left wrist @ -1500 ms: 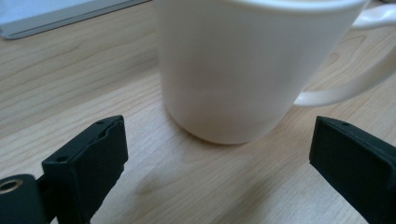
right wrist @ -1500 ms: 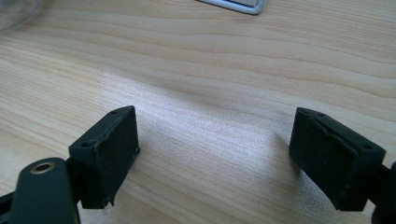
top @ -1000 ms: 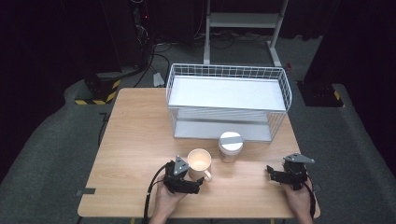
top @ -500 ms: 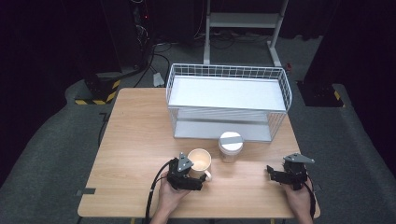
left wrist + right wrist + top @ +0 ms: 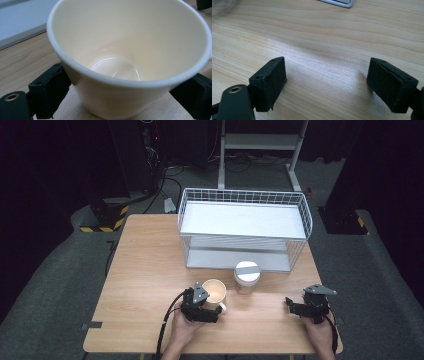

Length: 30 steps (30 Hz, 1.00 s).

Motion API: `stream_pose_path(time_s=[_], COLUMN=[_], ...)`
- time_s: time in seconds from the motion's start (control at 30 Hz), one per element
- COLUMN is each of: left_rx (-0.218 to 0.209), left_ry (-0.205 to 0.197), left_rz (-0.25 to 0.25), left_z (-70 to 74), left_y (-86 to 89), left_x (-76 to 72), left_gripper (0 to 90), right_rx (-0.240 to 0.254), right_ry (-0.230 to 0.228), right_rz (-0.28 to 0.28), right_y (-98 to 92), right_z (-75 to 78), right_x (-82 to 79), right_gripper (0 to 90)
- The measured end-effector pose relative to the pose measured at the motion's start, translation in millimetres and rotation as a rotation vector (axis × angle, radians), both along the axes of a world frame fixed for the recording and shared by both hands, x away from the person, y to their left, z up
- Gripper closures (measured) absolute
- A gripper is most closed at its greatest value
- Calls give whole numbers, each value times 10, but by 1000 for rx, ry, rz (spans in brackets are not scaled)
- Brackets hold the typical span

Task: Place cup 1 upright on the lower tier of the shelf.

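Left tool (image 5: 212, 306) sits at the cup (image 5: 215, 291), jaws either side of its lower body; they've just been closing, contact with the wall unclear. Cup stands upright on the table (image 5: 145, 270), 6 o'clock from the wire rack (image 5: 244, 227), lidded jar (image 5: 247, 276) just at its 2 o'clock. Right tool (image 5: 291, 305) at 3 o'clock, open over bare wood.

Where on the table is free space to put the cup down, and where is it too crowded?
The table is bare on its left part, from the wire rack to the left edge. Another bare strip lies between the cream cup and the right gripper. It is crowded in front of the rack, where the cup and the lidded cup stand close together.
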<state>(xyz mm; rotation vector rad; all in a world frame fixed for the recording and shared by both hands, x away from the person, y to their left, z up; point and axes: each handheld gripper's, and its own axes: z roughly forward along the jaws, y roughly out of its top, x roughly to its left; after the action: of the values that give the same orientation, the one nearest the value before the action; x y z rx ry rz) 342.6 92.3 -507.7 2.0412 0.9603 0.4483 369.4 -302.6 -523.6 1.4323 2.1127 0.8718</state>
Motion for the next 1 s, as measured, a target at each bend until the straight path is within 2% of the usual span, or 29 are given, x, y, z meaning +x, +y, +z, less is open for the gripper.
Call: stream_pose_path(time_s=[0.3, 0.73, 1.0], left_rx=[-12, 5, -1], left_ry=[-5, -22, -32], left_rz=[5, 22, 34], left_z=[-35, -25, -12], left_y=[-26, -45, -37], left_x=[36, 24, 30], left_gripper=[75, 84, 85], right_rx=[0, -1, -2], right_ry=[0, 0, -1], right_rz=[0, 1, 2], right_y=[0, 0, -1], right_z=[0, 0, 0], right_x=[0, -1, 0], right_gripper=[158, 158, 158])
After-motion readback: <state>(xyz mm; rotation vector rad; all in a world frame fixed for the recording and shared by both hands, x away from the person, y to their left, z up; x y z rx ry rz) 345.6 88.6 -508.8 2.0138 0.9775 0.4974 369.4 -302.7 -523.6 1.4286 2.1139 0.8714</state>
